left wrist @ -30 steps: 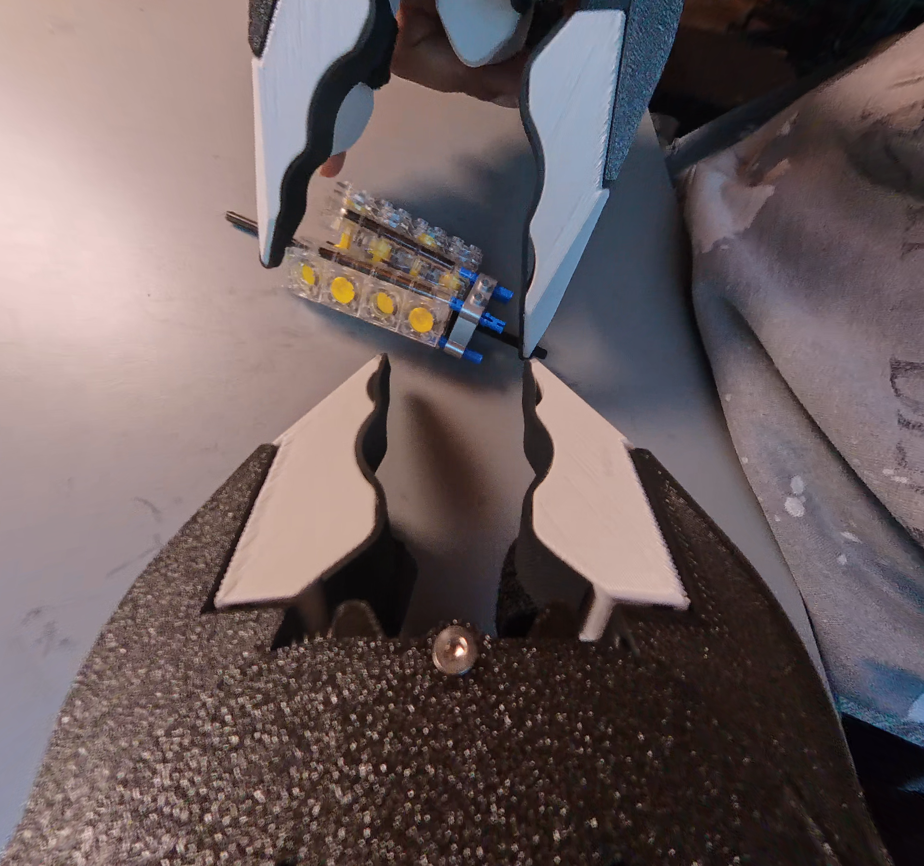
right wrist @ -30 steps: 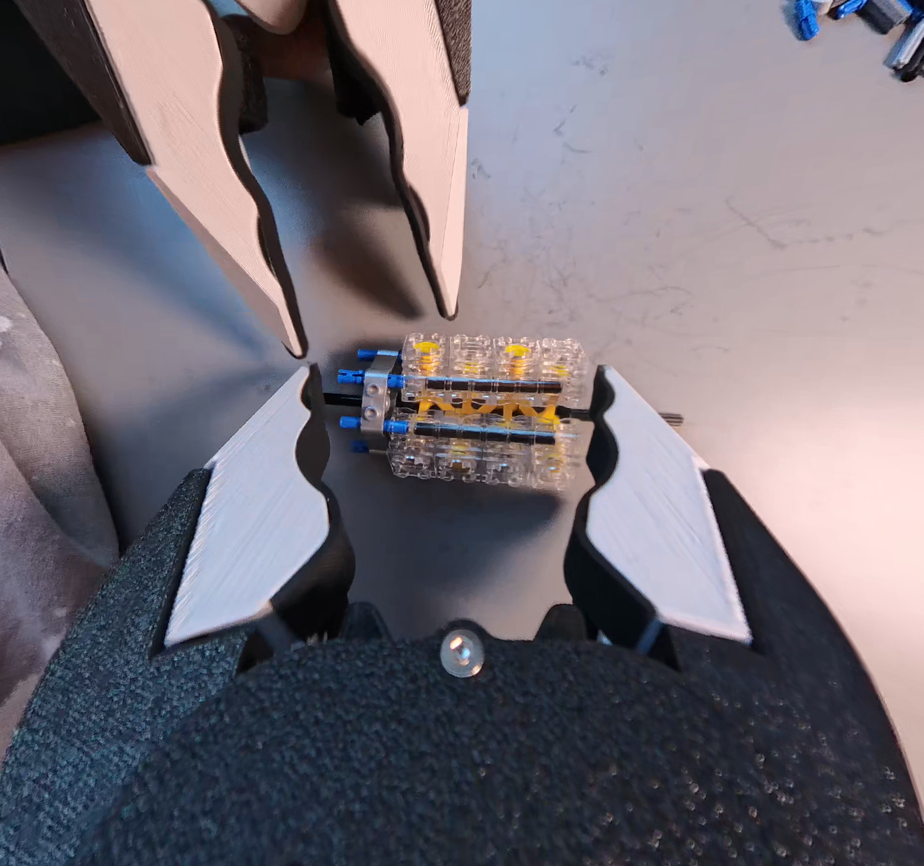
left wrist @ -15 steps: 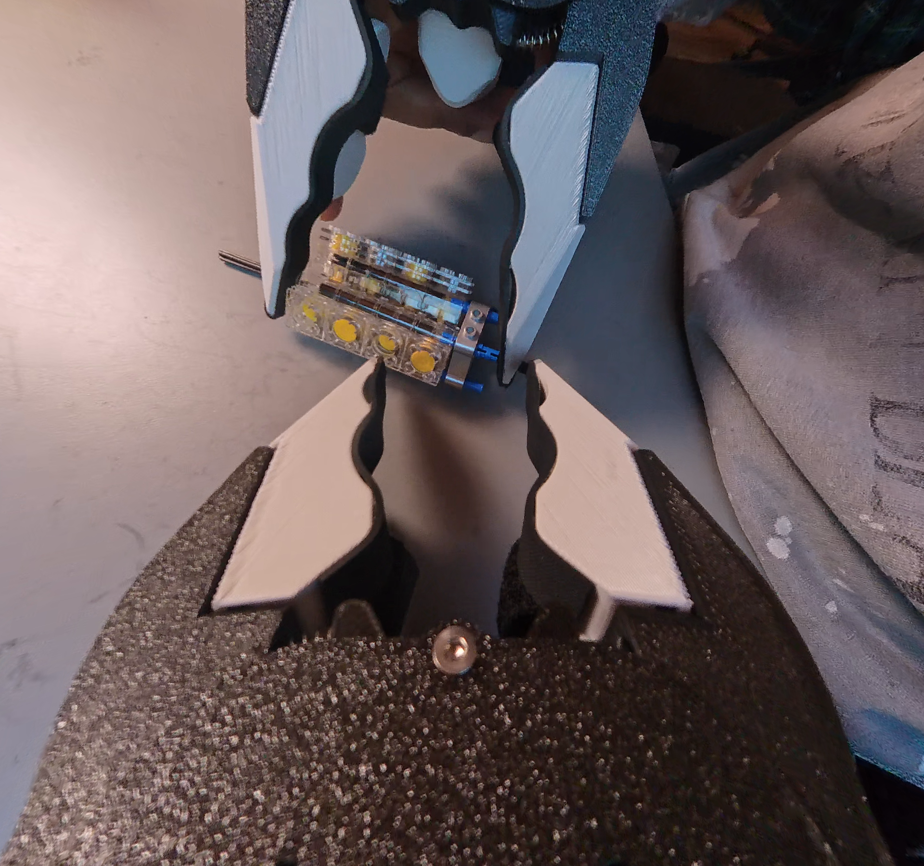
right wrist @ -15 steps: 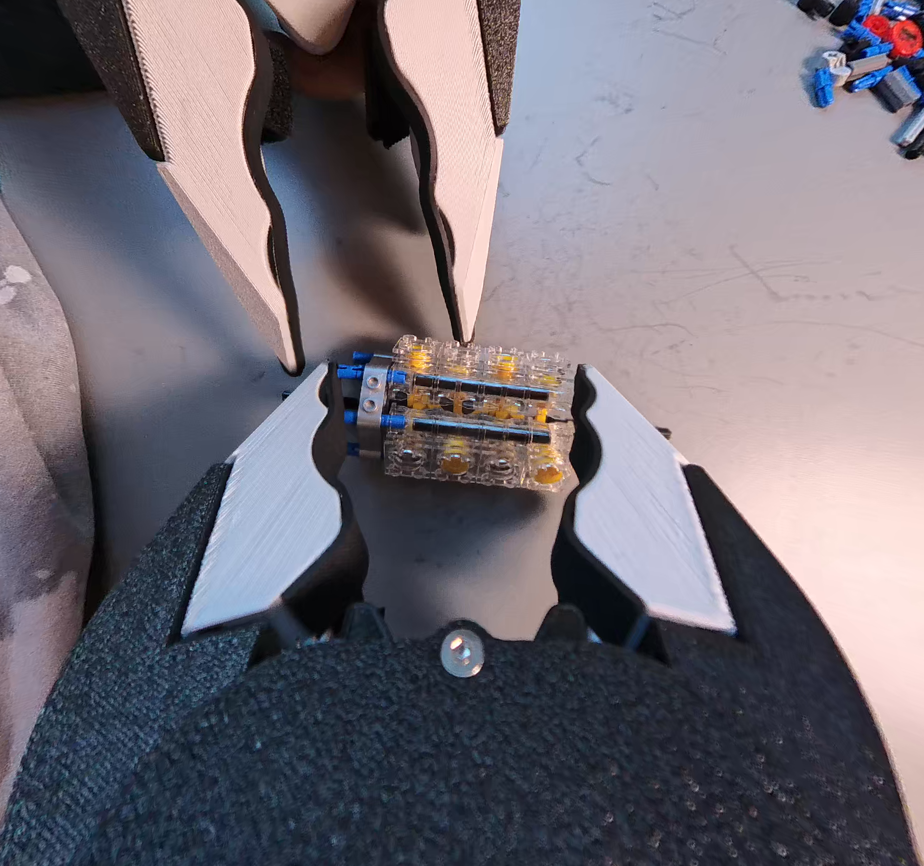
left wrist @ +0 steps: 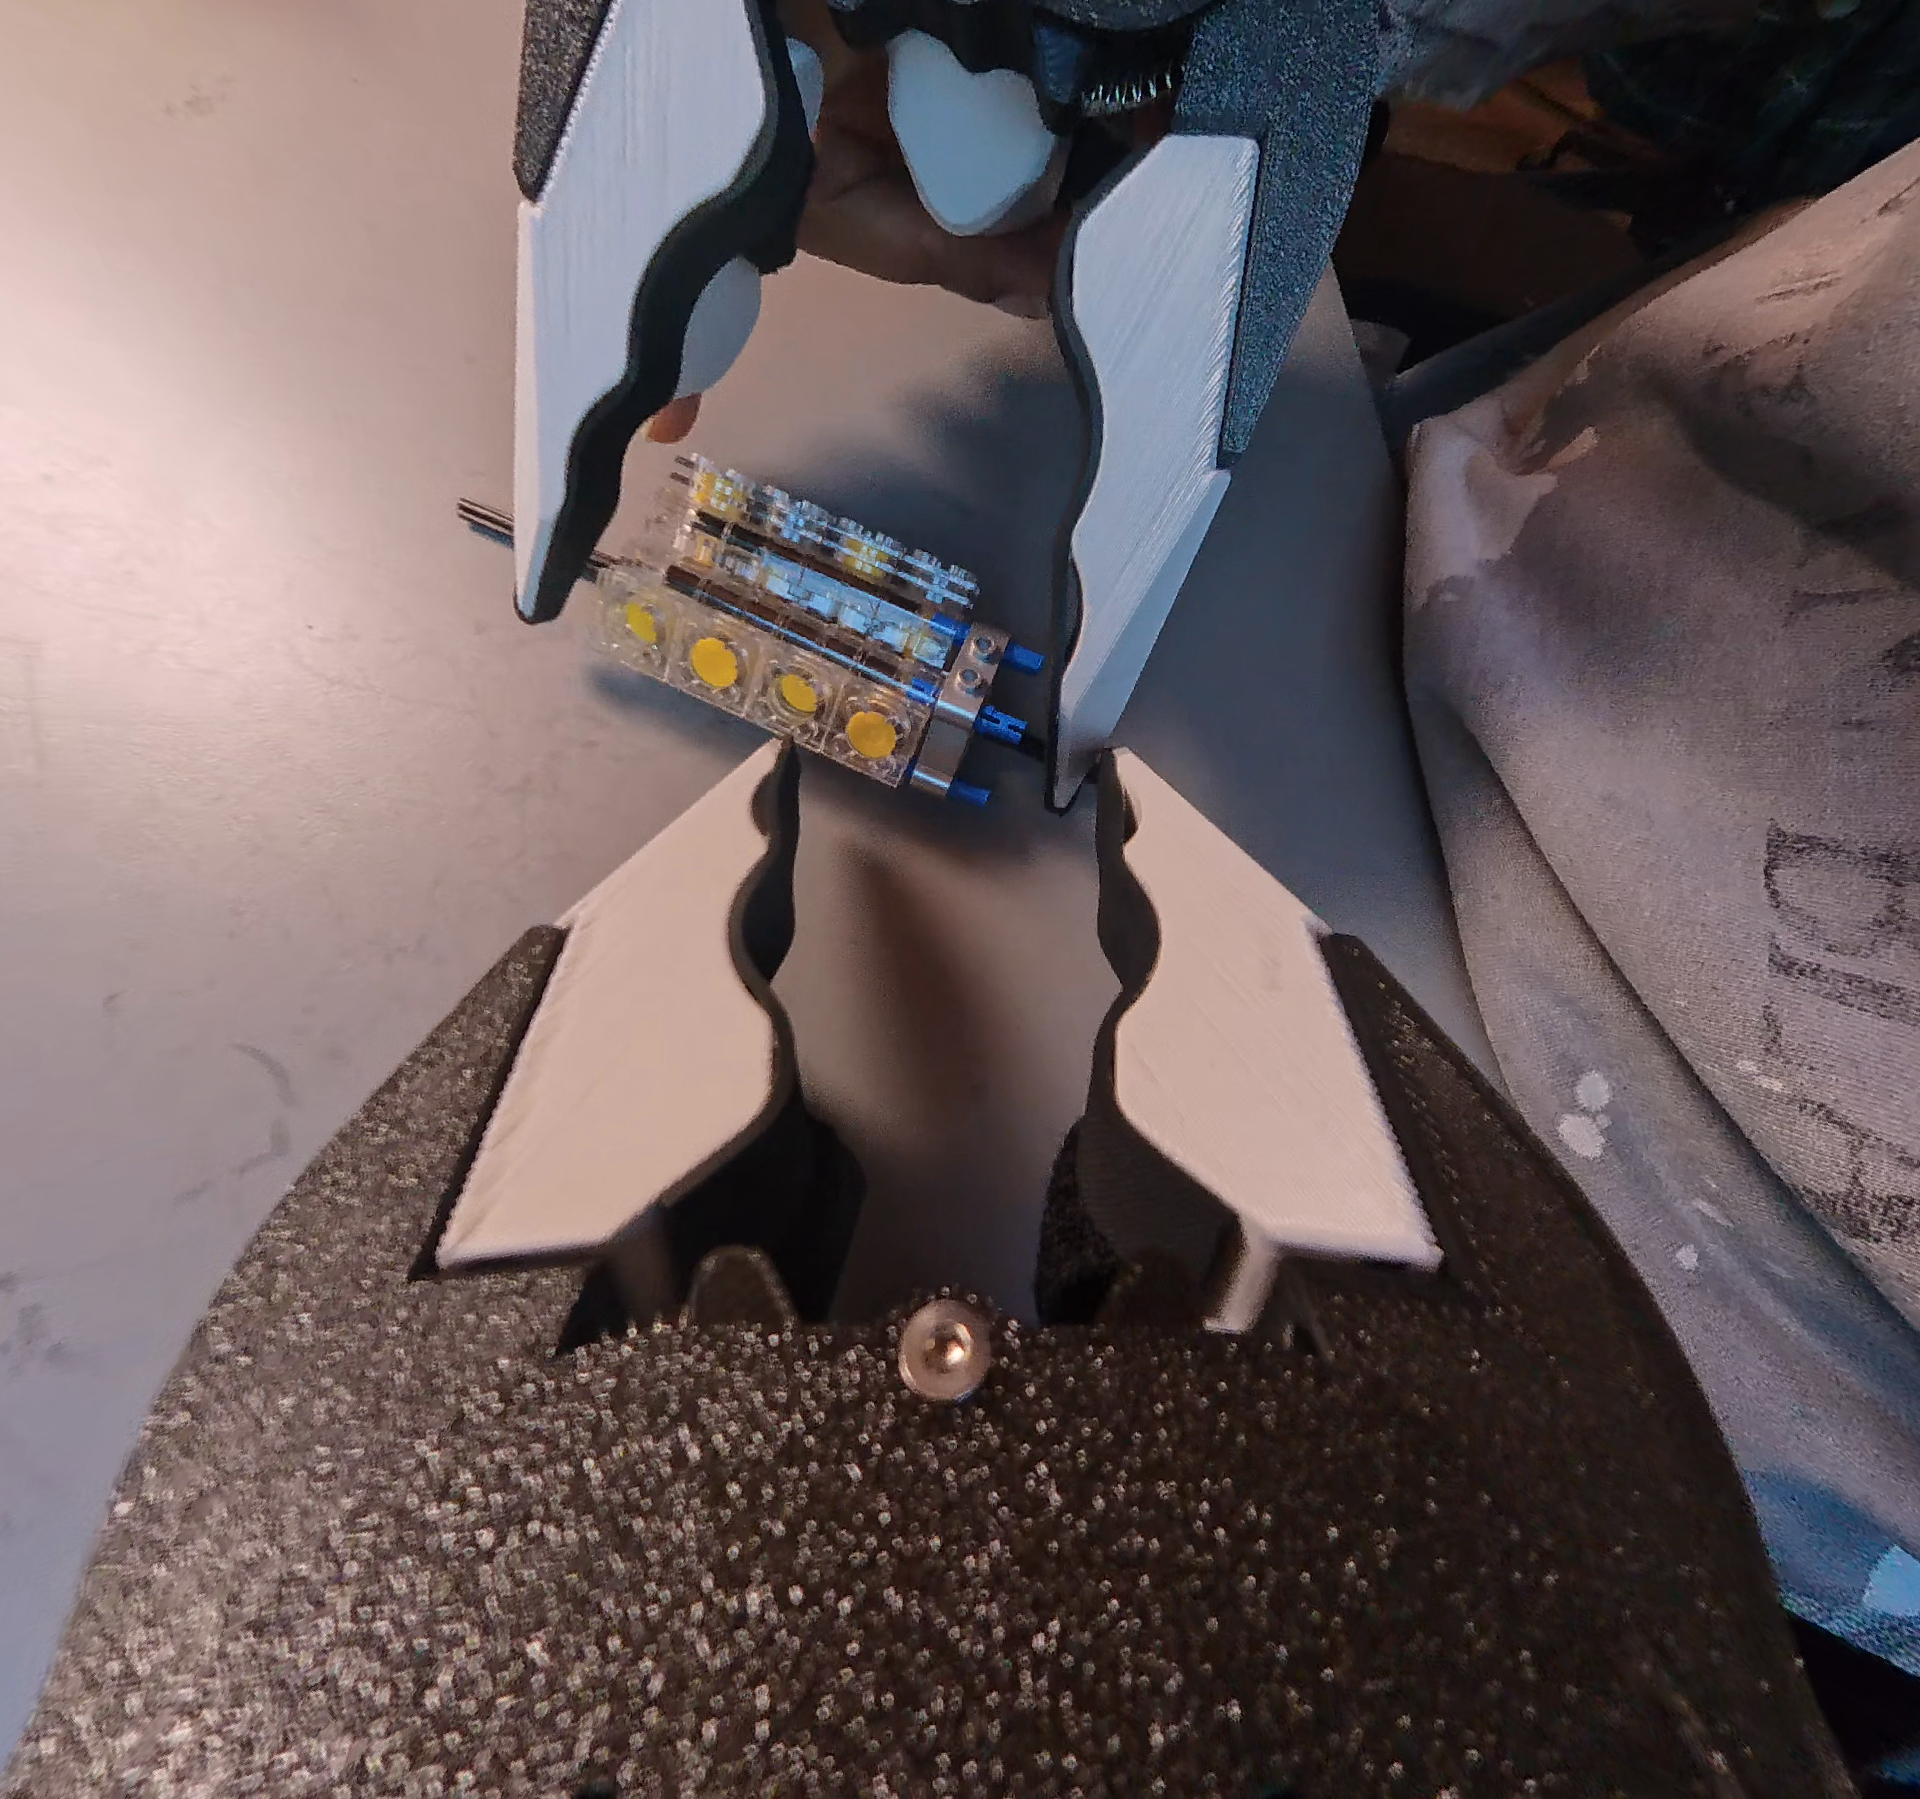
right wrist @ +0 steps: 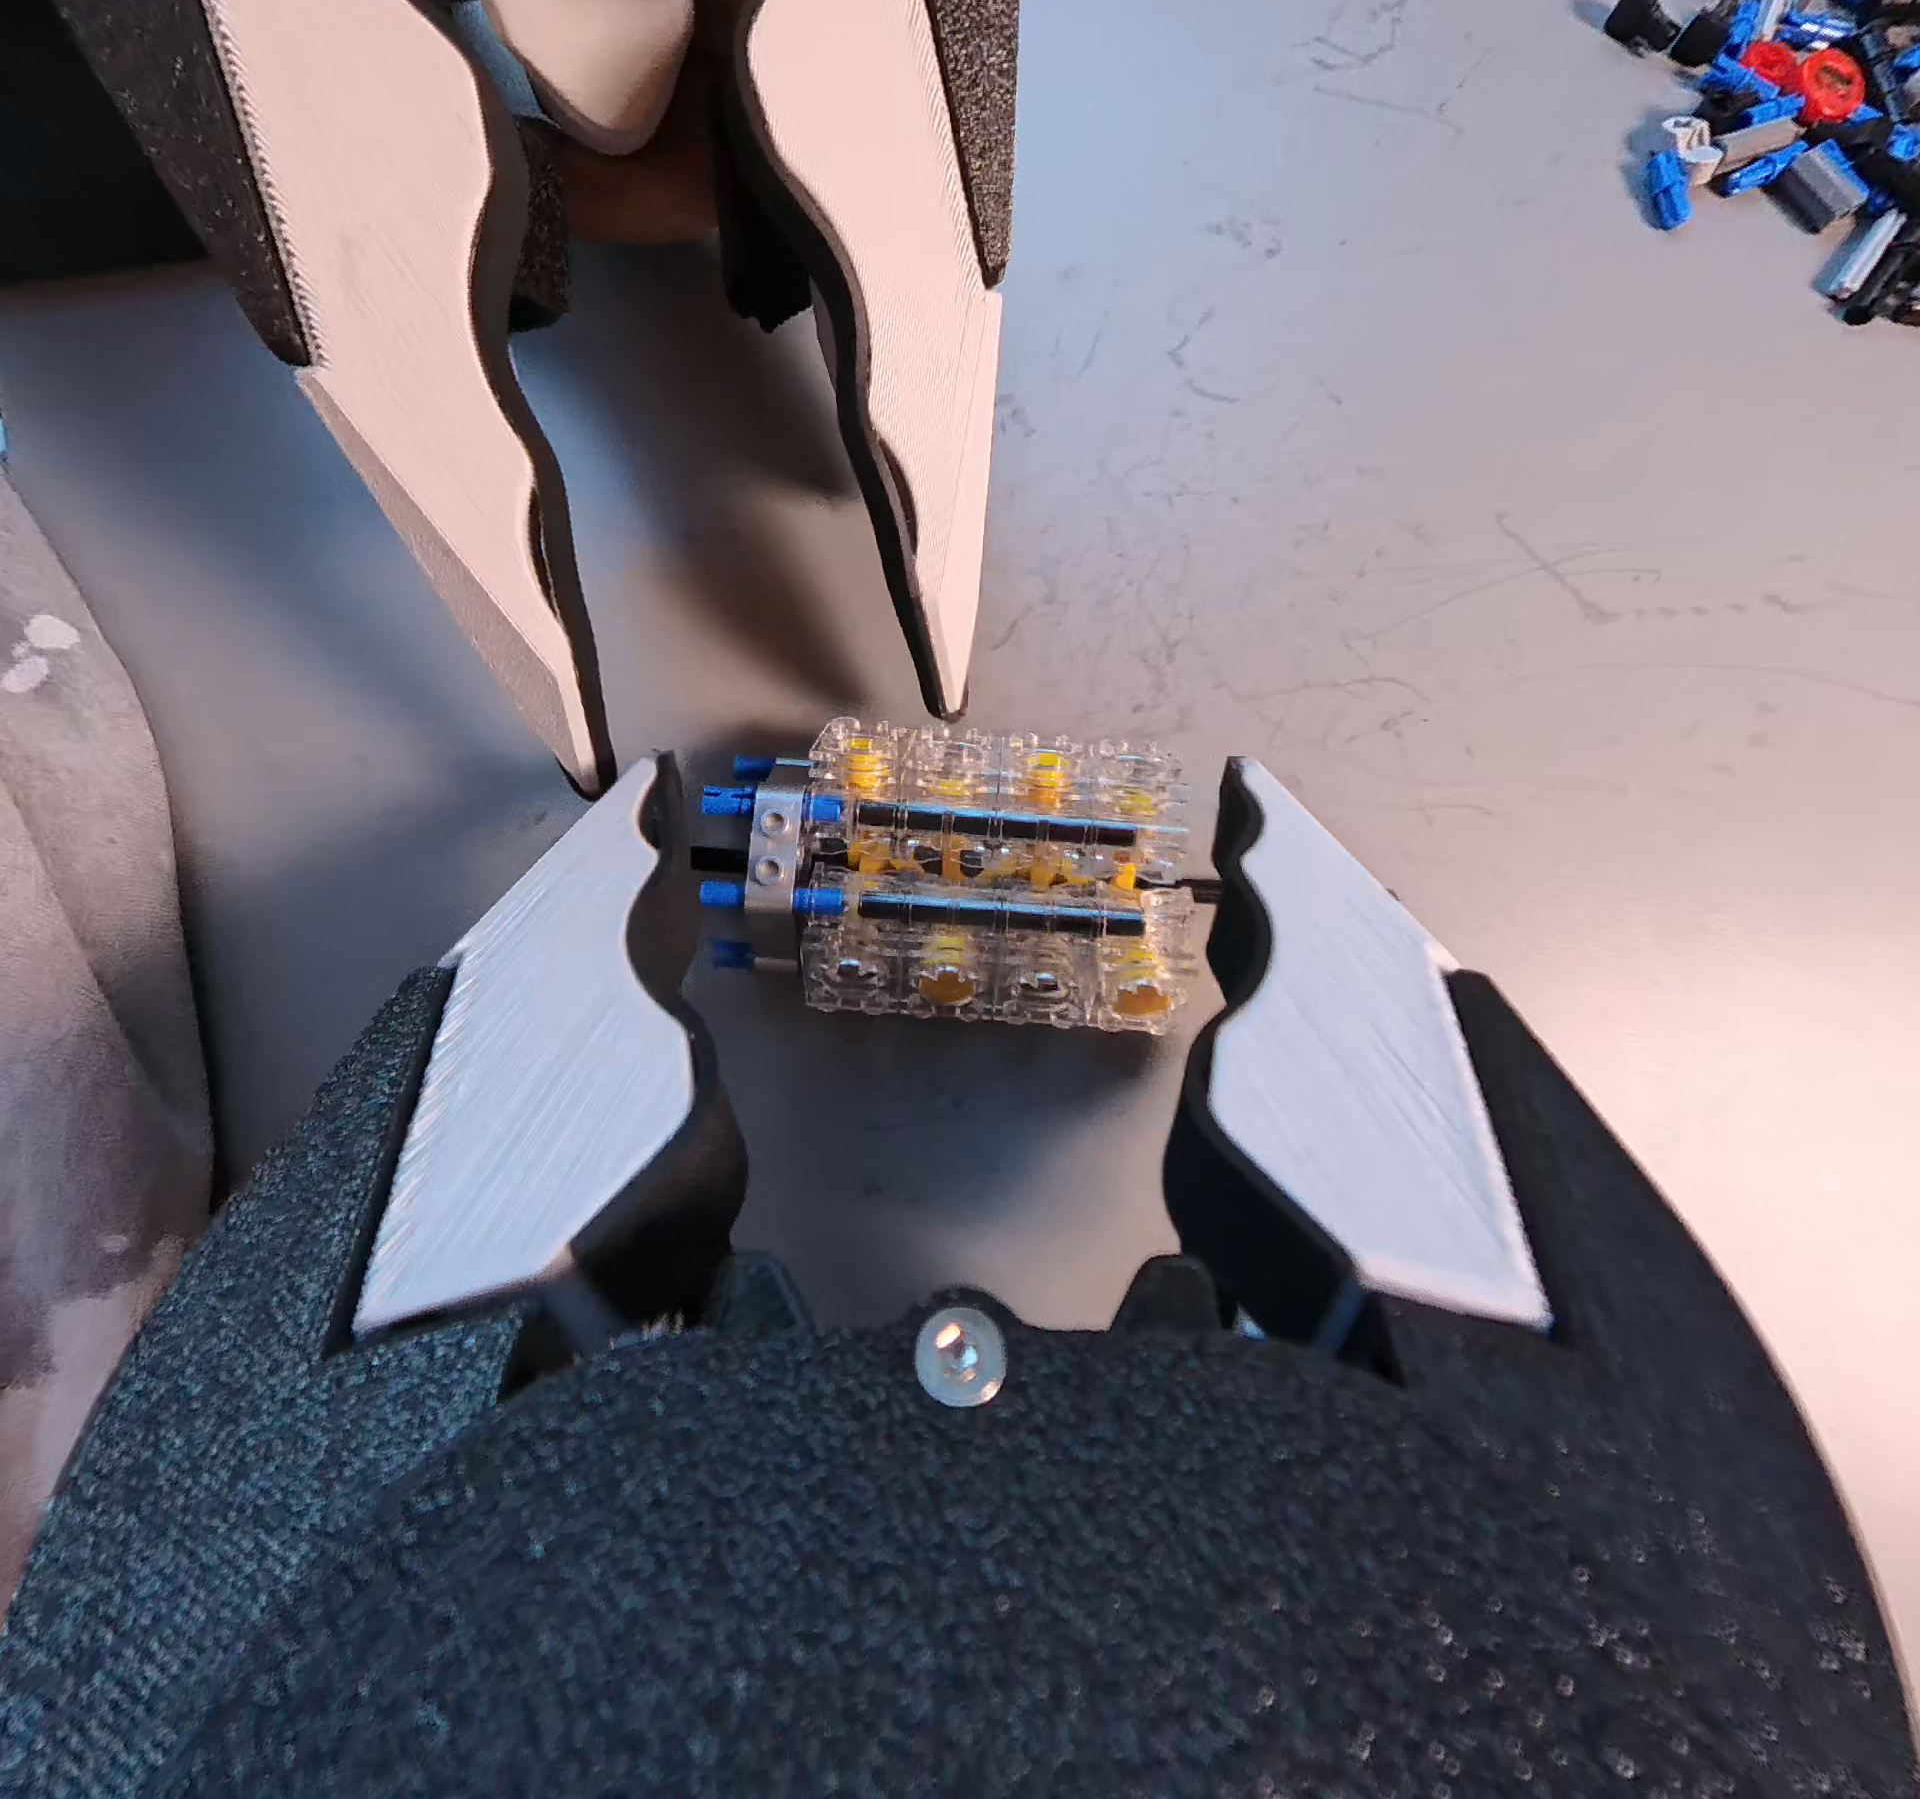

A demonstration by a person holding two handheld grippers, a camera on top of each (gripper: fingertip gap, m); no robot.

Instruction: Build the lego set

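Low in the left wrist view, my left gripper point(left wrist: 940, 762) has its jaws apart around bare table point(left wrist: 260, 710), its tips just short of the clear brick block point(left wrist: 790, 648) with yellow pistons and blue pins, which sits tilted at mid-frame. Above it the right gripper point(left wrist: 805, 700) reaches down, jaws spread on either side of the block; its left tip meets the black axle point(left wrist: 483, 515) sticking out there, while the right tip stands close beside the blue pins without a visible squeeze. A paint-stained cloth point(left wrist: 1662, 814) fills the right edge. At the centre of the right wrist view, the block point(right wrist: 997, 876) lies between my right gripper's point(right wrist: 940, 773) open jaws, near both pads, not clamped as far as I can tell. I judge the risk to be a slip: closing on the thin axle and pin ends could twist the block or push parts loose, and the two grippers' tips nearly touch. Only this view shows the pile of loose pieces point(right wrist: 1787, 87) at upper right; only the other shows the axle's far end.
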